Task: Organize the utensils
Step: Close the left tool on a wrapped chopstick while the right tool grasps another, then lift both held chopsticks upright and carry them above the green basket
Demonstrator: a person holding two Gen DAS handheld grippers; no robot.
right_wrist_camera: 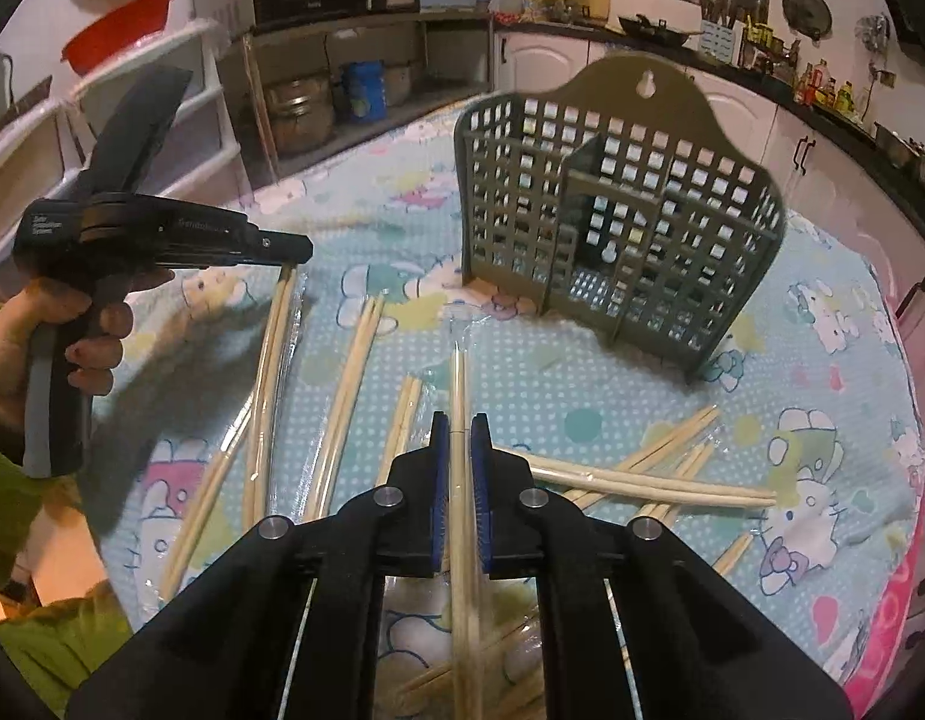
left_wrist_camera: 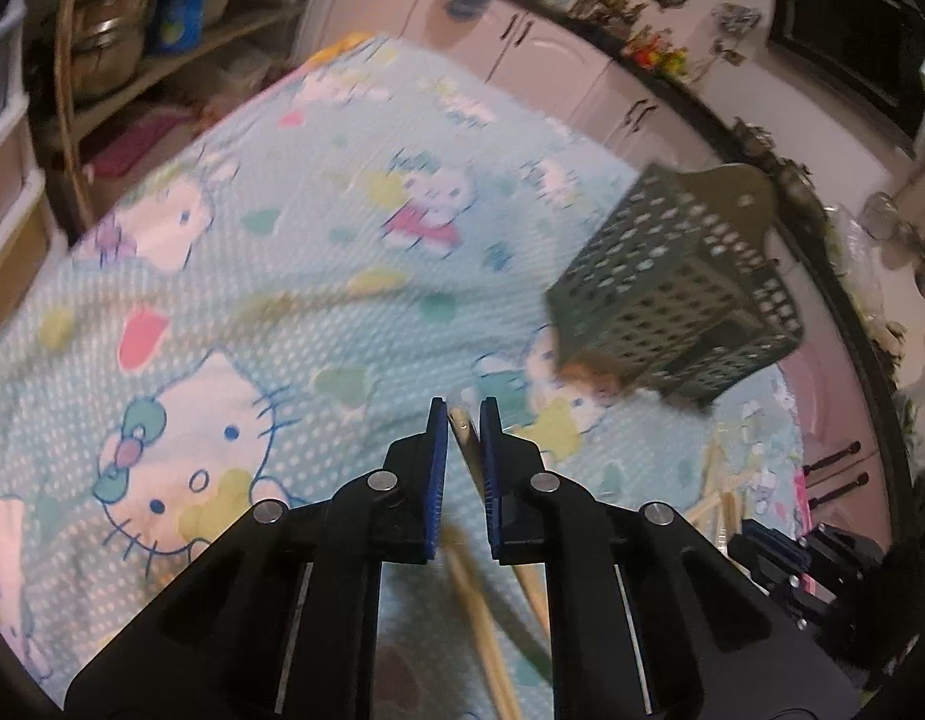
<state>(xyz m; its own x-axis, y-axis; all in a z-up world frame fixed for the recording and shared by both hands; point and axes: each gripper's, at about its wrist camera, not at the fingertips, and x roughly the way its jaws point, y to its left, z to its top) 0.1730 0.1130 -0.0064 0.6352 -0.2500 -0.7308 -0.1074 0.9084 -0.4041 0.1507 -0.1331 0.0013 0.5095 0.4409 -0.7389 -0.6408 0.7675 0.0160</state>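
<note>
Under both tongs spreads a cartoon-cat cloth surface [right_wrist_camera: 582, 360], kitchen cabinets beyond. Right tongs [right_wrist_camera: 460, 432] pinch a chopstick [right_wrist_camera: 459, 396] pointing forward toward the green holder [right_wrist_camera: 612, 204] — its rear end cut off. Left tongs [left_wrist_camera: 463, 420] nip something blurred, unidentifiable.

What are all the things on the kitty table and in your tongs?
Utensil basket: one, dark green, standing on the table, far side.
Loose chopsticks: many, pale wood, some in clear wrappers, scattered near the basket.
Held chopsticks: one pair, pale wood, between the right tongs.
Tablecloth: one, light blue with cat cartoons, covering the table.
Left tongs: black with blue pads, nearly closed on something thin, too blurred to name.
Right tongs: black with blue pads, gripping chopsticks.
</note>
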